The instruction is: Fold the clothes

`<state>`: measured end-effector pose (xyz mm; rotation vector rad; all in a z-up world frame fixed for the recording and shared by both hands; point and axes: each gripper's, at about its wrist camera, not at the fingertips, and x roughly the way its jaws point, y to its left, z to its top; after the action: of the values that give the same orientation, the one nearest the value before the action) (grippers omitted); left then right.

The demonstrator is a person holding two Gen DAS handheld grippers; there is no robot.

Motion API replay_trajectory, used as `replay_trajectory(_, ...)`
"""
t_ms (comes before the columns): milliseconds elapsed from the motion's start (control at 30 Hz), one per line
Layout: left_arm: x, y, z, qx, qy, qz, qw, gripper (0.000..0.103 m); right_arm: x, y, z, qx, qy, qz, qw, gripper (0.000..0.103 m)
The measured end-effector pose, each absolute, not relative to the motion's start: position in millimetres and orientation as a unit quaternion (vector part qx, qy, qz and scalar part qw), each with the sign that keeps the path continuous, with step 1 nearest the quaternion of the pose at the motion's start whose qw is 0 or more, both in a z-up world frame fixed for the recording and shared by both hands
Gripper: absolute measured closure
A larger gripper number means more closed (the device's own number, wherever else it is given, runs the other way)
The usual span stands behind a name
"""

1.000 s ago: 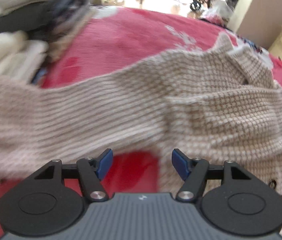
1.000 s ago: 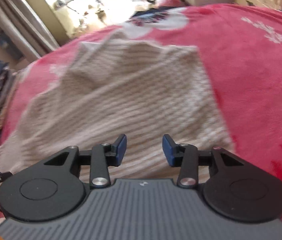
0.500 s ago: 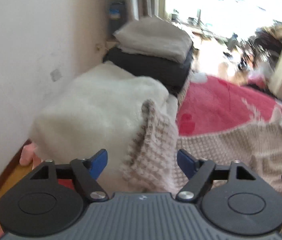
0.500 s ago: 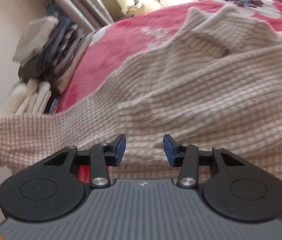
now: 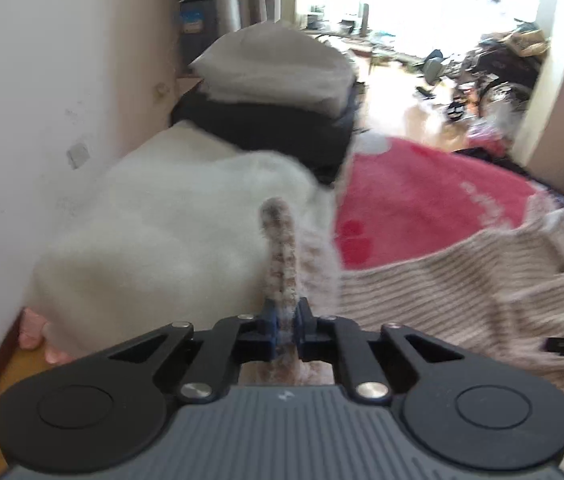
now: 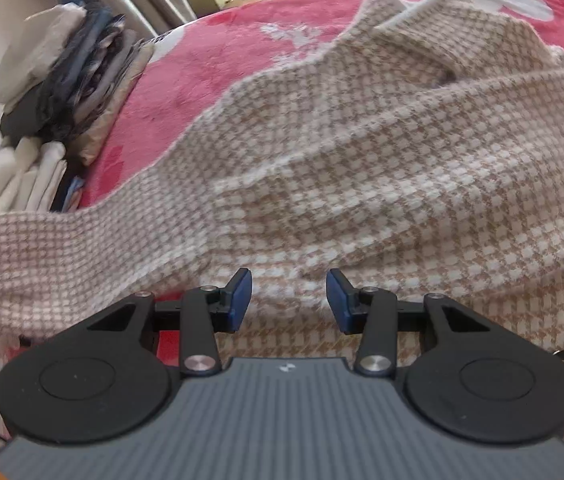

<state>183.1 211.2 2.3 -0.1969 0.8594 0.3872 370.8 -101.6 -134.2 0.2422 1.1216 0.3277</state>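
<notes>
The left gripper (image 5: 286, 322) has just closed, pinching the beige-and-white checked knit sweater (image 6: 362, 168)'s sleeve end, apparently, on the red bed. Right gripper (image 6: 288, 294) hovers spread. A shallow pinch could slip.

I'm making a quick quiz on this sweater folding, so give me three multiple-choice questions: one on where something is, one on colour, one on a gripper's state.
1. Where is the stack of folded clothes?
A. On the sweater
B. Beside the wall, left of the sweater
C. On the floor

2. What colour is the blanket under the sweater?
A. Red
B. Green
C. Grey

3. What is the left gripper doing?
A. Open, empty
B. Out of view
C. Shut on the sweater's sleeve end

Answers: B, the pile sits by the wall; A, red shows around the knit; C, its fingers pinch the knit, having just closed.
</notes>
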Motion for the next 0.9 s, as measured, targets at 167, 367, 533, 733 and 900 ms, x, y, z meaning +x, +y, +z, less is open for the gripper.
replay_trajectory(167, 205, 165, 54, -0.145, 0.366, 0.077, 0.916, 0.094, 373, -124, -135, 0.155, 0.51, 0.136, 0.835, 0.062)
replay_trajectory(367, 283, 50, 74, -0.19, 0.325, -0.097, 0.921, 0.094, 365, -193, -124, 0.22, 0.472, 0.094, 0.849, 0.062)
replay_trajectory(533, 341, -66, 50, -0.203, 0.336, -0.19, 0.9, 0.094, 350, -291, -111, 0.28, 0.42, 0.016, 0.863, 0.062)
replay_trajectory(733, 394, -182, -22, -0.208, 0.388, -0.206, 0.874, 0.093, 326, -406, -113, 0.328, 0.396, -0.076, 0.854, 0.062)
replay_trajectory(900, 419, -240, -116, -0.157, 0.491, -0.206, 0.832, 0.076, 321, -460, -140, 0.325, 0.407, -0.126, 0.844, 0.062)
